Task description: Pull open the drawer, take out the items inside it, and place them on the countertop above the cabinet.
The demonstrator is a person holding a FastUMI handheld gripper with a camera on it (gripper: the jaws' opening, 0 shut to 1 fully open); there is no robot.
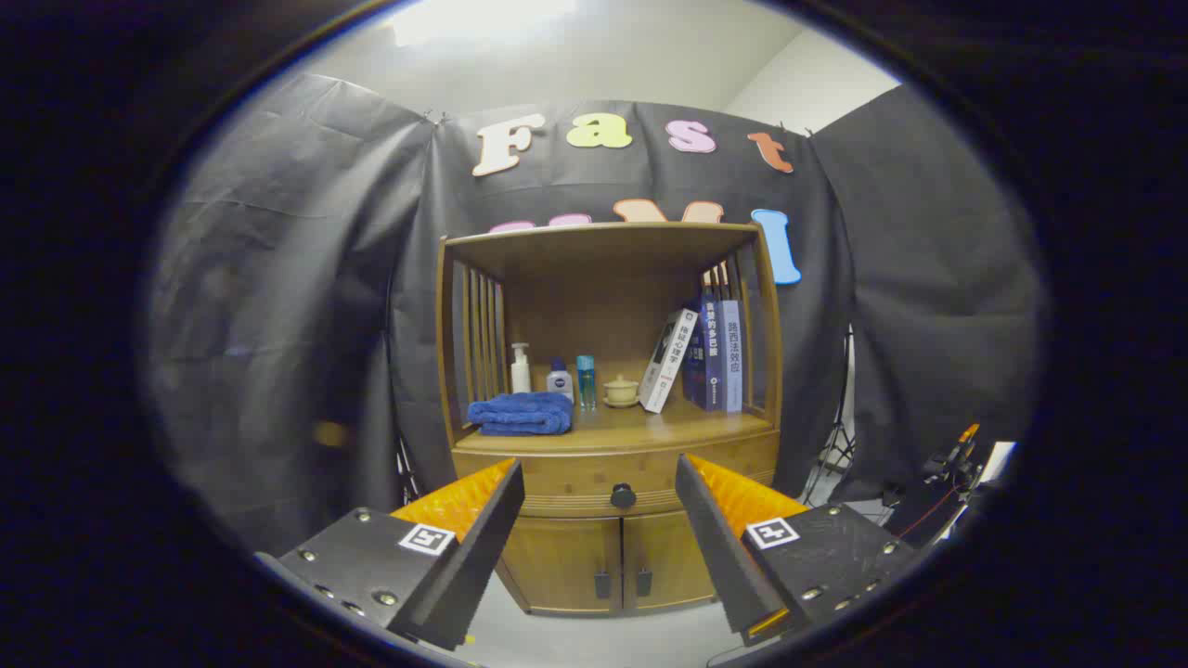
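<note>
A wooden cabinet stands ahead of my gripper (599, 478). Its drawer (617, 475) is closed, with a dark round knob (623, 495) at the middle of its front. The knob lies beyond my fingers, in line with the gap between them and slightly lower. The fingers are spread wide and hold nothing. Above the drawer is the countertop (650, 429), an open shelf with slatted sides. What is inside the drawer is hidden.
On the countertop sit a folded blue towel (521, 414), a white pump bottle (521, 368), two small bottles (574, 380), a small lidded cup (620, 391) and several books (705, 357) at the right. Two lower doors (603, 561) are closed. A tripod and gear (947, 464) stand at the right.
</note>
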